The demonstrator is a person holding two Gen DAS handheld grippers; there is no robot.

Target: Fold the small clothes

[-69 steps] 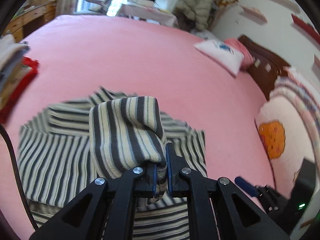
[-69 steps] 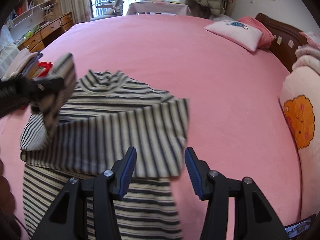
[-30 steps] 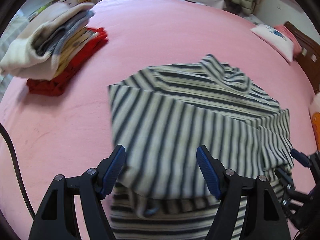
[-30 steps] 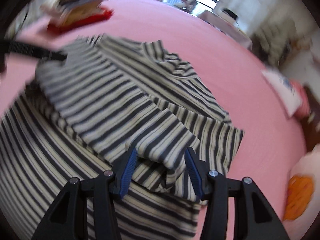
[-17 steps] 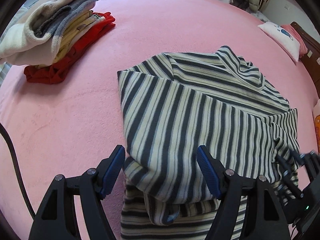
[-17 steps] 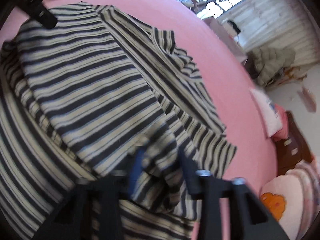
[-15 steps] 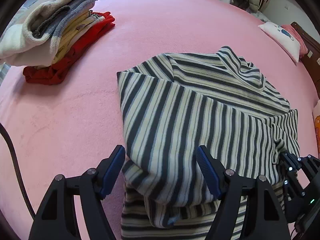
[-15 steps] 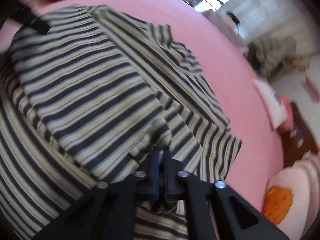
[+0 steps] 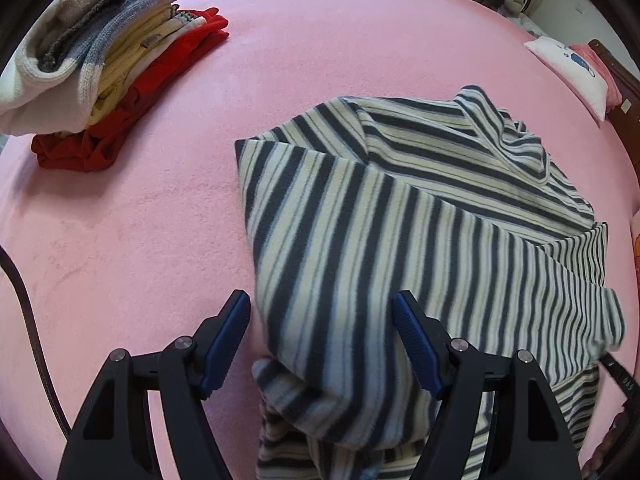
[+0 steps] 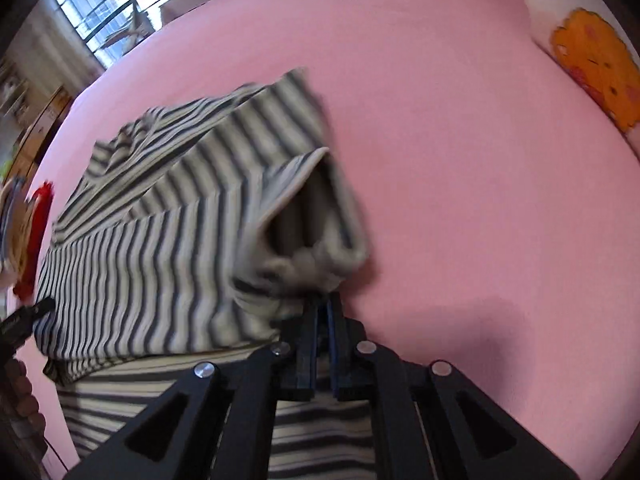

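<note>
A black-and-cream striped top [image 9: 400,220] lies on the pink bed [image 9: 280,40], its left sleeve folded across the body. My left gripper [image 9: 322,320] hovers open just over the folded sleeve's lower end; the cloth passes between its blue pads without being pressed. In the right wrist view my right gripper [image 10: 322,308] is shut on the cuff of the other sleeve [image 10: 304,200]. That cuff hangs raised off the striped top [image 10: 160,260], its mouth gaping, and the picture is blurred by motion.
A stack of folded clothes [image 9: 100,60], red at the bottom, sits at the bed's far left. A white pillow [image 9: 568,76] lies at the far right, and a pillow with an orange figure [image 10: 592,60] at the right edge. A black cable [image 9: 24,312] runs along the left.
My right gripper closed on the sleeve cuff, then rolled and swung sideways, lifting the cuff. My left gripper stayed open and sank a little closer to the top.
</note>
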